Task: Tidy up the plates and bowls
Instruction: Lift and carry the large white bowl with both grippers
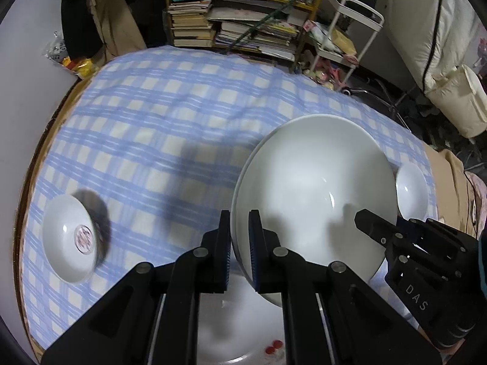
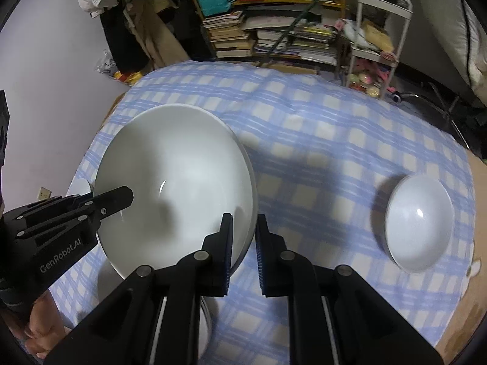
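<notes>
A large white bowl [image 1: 313, 194] is held up above the tabletop [image 1: 158, 115], which is covered by a blue-and-white checked cloth [image 1: 182, 97]. The bowl is gripped at two opposite points of its rim, most likely because one grip would let so wide a dish tip or swing.

The left gripper [image 1: 239, 243] is closed on the bowl's left rim: in the left wrist view the rim is seen passing between the two jaws, one jaw outside the wall and one inside. The right gripper [image 2: 242, 243] is closed on the bowl's right rim in the same manner, as shown in the right wrist view. The bowl is tilted, so that its hollow is turned towards both cameras.

Beneath the bowl, at the near edge of the tabletop, a white plate [image 1: 240, 328] with small red marks is lying flat. The bowl is judged to be carried towards or away from this plate for stacking; which of the two cannot be told.

A shallow dish with a pink centre mark [image 1: 71, 238] is resting near the left edge of the tabletop, well apart from the jaws. A small plain white bowl [image 2: 418, 222] is resting towards the right edge, also well apart. Both are untouched, and are presumably to be gathered afterwards.

Beyond the far edge, shelves of stacked books [image 1: 194, 21] are seen.
</notes>
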{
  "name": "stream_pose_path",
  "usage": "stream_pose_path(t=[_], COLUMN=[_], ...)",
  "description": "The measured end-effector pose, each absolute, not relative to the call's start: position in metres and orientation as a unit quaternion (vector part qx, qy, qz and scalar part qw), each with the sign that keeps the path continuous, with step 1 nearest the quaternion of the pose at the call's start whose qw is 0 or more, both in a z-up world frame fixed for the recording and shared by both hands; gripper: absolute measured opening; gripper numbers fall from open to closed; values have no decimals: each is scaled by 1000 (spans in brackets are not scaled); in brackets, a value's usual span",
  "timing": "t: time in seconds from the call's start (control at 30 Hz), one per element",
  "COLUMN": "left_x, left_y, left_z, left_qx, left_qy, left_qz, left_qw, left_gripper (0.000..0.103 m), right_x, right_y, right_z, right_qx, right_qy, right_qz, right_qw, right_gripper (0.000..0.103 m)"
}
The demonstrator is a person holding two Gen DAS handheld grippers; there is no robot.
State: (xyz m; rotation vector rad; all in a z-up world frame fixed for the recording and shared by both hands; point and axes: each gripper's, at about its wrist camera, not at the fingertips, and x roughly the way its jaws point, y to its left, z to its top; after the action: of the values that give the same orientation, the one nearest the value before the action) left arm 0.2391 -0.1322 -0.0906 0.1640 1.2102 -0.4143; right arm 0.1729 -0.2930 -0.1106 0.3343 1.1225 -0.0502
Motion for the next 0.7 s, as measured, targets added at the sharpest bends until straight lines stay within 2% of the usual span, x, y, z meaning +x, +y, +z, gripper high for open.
stream_pose_path(t=[0.7], left_x=[171], left_y=[-185], left_z=[-146], left_qx=[114], left_qy=[602], left_qz=[-215], left_qw=[761], left_gripper=[10], right_x=[91], right_y=[-340], right_z=[-151], right_qx=[208], right_qy=[539], right_qz=[-73], right_qw=[813], right_gripper=[16])
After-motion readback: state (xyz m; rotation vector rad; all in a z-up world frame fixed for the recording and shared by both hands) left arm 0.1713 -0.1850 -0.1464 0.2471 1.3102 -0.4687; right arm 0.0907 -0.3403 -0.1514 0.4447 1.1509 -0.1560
